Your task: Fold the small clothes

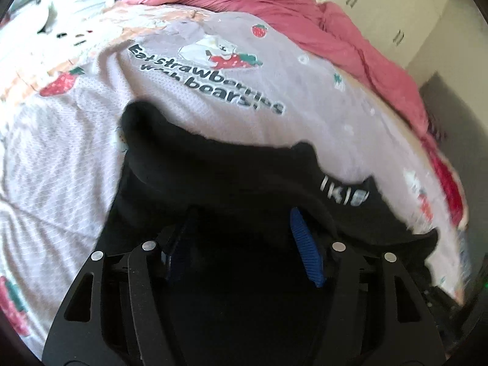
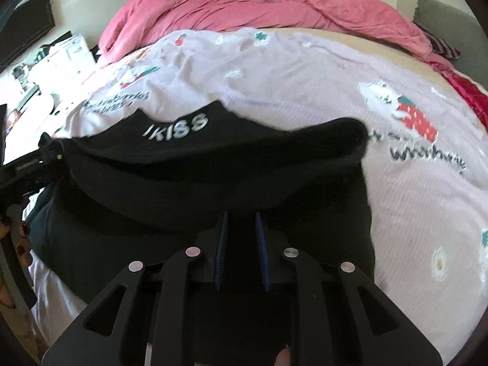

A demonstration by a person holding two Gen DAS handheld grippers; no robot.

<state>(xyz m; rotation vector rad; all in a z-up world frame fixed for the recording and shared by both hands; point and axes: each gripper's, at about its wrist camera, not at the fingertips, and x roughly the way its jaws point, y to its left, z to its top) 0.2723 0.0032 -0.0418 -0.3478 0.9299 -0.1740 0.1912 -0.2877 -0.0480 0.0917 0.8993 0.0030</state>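
A black garment (image 1: 213, 164) with white "IKISS" lettering (image 2: 177, 125) hangs stretched between both grippers, just above the bed. My left gripper (image 1: 241, 213) has its blue pads (image 1: 305, 244) set fairly wide, and a thick bunch of the black cloth fills the gap. My right gripper (image 2: 241, 216) has its pads close together, pinching the garment's (image 2: 213, 158) near edge. In the right wrist view the left gripper (image 2: 48, 155) shows at the garment's left end. The cloth drapes over both sets of fingertips and hides them.
The bed sheet (image 1: 76, 167) (image 2: 305, 91) is pale lilac with strawberry and bear prints. A rumpled pink duvet (image 1: 274, 6) (image 2: 244, 3) lies along its far side, and a red cloth (image 2: 469, 91) at the right edge. A person's fingers (image 2: 21, 238) show at far left. White cupboards (image 1: 381, 6) stand behind.
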